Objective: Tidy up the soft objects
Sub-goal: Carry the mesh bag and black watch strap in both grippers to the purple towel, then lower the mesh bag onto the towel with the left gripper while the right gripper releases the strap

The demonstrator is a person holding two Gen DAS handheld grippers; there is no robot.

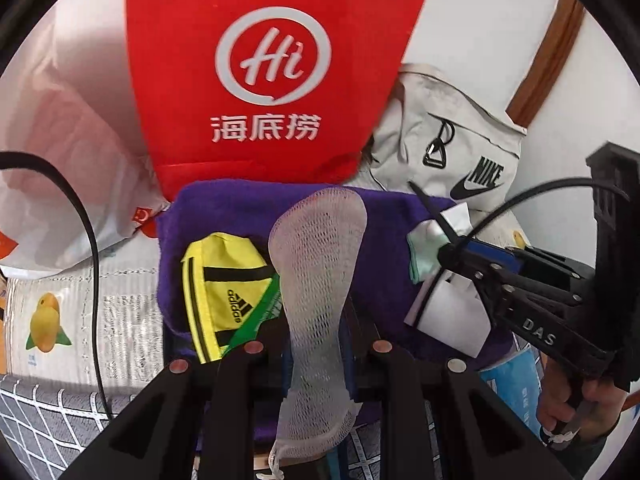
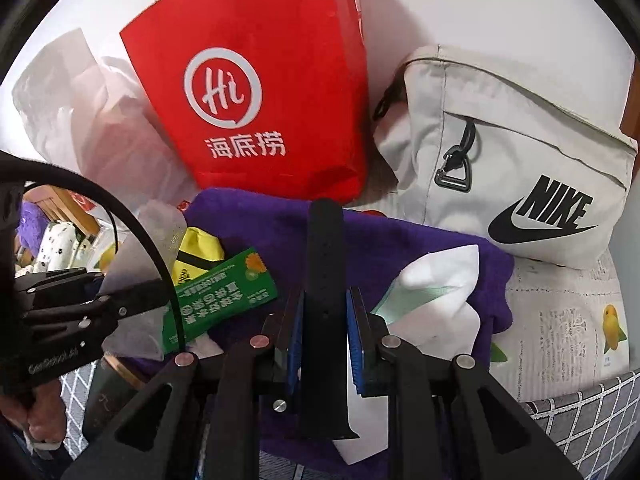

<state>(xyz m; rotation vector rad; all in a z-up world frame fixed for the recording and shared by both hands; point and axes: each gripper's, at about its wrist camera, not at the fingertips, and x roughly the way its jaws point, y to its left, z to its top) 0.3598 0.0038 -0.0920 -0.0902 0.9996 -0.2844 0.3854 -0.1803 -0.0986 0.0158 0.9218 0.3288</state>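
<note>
Two tools are held over a purple terry towel [image 1: 248, 216]. A white mesh foam sleeve [image 1: 316, 280] is clamped in the left tool [image 1: 318, 364], and a black perforated strap [image 2: 325, 300] is pinched in the right tool [image 2: 325, 344]. On the towel lie a yellow Adidas pouch [image 1: 222, 288], a green printed packet [image 2: 220, 300] and white folded socks [image 2: 436, 292]. Behind the towel stand a red paper bag [image 1: 264, 72] and a pale grey Nike bag [image 2: 520, 168].
</note>
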